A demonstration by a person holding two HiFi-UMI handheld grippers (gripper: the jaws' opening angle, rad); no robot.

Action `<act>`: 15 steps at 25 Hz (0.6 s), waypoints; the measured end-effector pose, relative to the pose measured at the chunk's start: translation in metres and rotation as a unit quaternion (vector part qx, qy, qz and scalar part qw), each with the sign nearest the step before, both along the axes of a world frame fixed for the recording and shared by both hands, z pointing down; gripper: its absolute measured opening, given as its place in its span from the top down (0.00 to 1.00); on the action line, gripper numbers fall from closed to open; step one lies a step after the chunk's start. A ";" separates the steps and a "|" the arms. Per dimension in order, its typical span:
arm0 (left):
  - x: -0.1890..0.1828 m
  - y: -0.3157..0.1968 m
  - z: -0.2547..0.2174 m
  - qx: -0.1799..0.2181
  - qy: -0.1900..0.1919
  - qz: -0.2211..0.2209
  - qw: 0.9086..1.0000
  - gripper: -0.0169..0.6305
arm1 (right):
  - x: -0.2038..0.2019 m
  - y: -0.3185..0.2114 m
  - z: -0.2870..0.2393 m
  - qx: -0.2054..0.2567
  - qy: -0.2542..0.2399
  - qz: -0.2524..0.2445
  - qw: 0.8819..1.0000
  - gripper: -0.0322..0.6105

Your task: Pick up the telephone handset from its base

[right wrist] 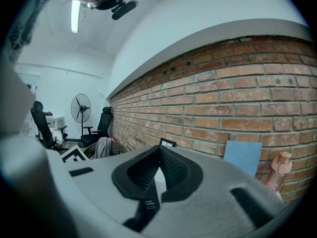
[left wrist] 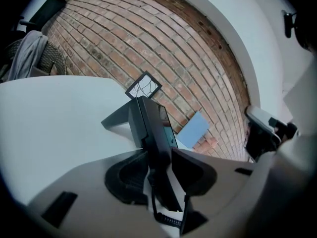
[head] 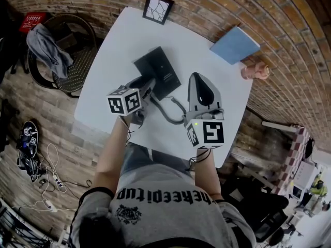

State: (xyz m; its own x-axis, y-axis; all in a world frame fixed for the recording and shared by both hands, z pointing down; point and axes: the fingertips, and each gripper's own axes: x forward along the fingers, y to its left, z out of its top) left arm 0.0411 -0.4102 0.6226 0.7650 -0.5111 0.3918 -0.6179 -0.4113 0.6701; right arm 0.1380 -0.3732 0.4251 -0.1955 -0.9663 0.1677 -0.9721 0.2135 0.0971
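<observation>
A black telephone [head: 161,70] lies in the middle of the white table [head: 119,40], and its coiled cord [head: 173,110] curls toward me. My left gripper [head: 150,85] reaches the phone's near corner. In the left gripper view the jaws [left wrist: 159,155] stand wide on either side of the handset's [left wrist: 157,140] black near end, with the cord [left wrist: 168,221] below. I see no pad pressing on it. My right gripper [head: 196,78] rests to the right of the phone, apart from it. Its tips [right wrist: 159,150] meet. A thin black strip shows low between its pads, and I cannot identify it.
A framed picture [head: 158,8] leans at the table's far edge. A blue notebook [head: 234,44] and a pink figure [head: 254,71] sit by the brick wall at the right. A chair with a grey garment [head: 49,48] stands to the left of the table.
</observation>
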 end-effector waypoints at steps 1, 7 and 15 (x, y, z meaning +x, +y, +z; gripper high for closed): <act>-0.001 -0.001 0.001 -0.002 0.000 -0.003 1.000 0.76 | 0.001 0.000 0.001 0.000 0.000 0.001 1.000 0.95; -0.002 0.000 0.002 -0.018 0.010 -0.017 1.000 0.78 | 0.007 0.001 0.003 0.000 -0.004 0.005 1.000 0.95; 0.004 0.008 0.002 -0.092 0.051 -0.029 0.994 0.83 | 0.006 0.000 -0.001 0.001 0.004 0.000 1.000 0.95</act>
State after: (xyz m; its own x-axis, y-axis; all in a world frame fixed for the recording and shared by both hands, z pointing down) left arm 0.0448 -0.4025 0.6249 0.7767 -0.4825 0.4049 -0.5623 -0.2414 0.7909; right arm 0.1437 -0.3728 0.4237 -0.1950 -0.9664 0.1676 -0.9712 0.2141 0.1049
